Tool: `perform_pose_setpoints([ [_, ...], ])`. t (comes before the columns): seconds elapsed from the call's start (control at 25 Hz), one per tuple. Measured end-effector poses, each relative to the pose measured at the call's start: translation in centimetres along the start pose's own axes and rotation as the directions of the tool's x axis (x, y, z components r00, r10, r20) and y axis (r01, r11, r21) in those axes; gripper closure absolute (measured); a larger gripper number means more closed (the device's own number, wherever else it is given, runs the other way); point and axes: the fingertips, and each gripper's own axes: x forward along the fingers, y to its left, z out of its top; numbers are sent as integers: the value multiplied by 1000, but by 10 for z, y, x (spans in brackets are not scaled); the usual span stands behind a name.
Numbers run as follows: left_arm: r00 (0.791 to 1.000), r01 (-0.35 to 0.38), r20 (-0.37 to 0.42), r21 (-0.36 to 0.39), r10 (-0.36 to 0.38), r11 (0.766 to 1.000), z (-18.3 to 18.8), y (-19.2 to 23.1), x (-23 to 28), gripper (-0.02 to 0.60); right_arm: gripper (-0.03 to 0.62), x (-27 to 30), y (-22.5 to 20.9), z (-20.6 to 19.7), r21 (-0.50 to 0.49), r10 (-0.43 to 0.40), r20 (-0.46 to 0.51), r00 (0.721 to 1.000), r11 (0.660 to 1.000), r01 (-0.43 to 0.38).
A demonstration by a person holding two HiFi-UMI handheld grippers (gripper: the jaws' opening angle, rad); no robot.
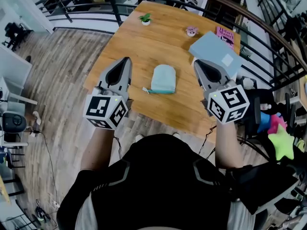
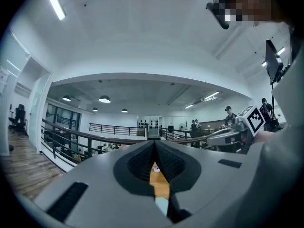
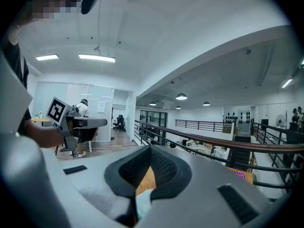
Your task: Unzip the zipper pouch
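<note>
A pale teal zipper pouch [image 1: 163, 78] lies flat near the middle of the wooden table [image 1: 139, 47], its zipper pull [image 1: 145, 90] sticking out at the lower left corner. My left gripper [image 1: 126, 61] hovers to the pouch's left, shut and empty. To the pouch's right my right gripper [image 1: 196, 63] is held the same way, shut with nothing in it. In the left gripper view the jaws [image 2: 154, 145] meet, and a sliver of the pouch [image 2: 161, 205] shows below them. In the right gripper view the jaws [image 3: 150, 149] are also together, over a bit of the pouch [image 3: 143, 201].
A small potted plant [image 1: 145, 18] and a small pink object [image 1: 192, 31] stand at the table's far side. A light blue box [image 1: 216, 53] and a pink book [image 1: 225, 35] lie at the far right. A railing [image 1: 268, 37] runs behind; bright toys [image 1: 280, 133] sit at the right.
</note>
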Motion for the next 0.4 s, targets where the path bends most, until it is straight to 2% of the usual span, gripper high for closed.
perform_pose_setpoints([
  [0.4,999,-26,-18,17,26,1000,-5,0,1,552,586,3,-6,-5,18,3,0,1000,1000,-3],
])
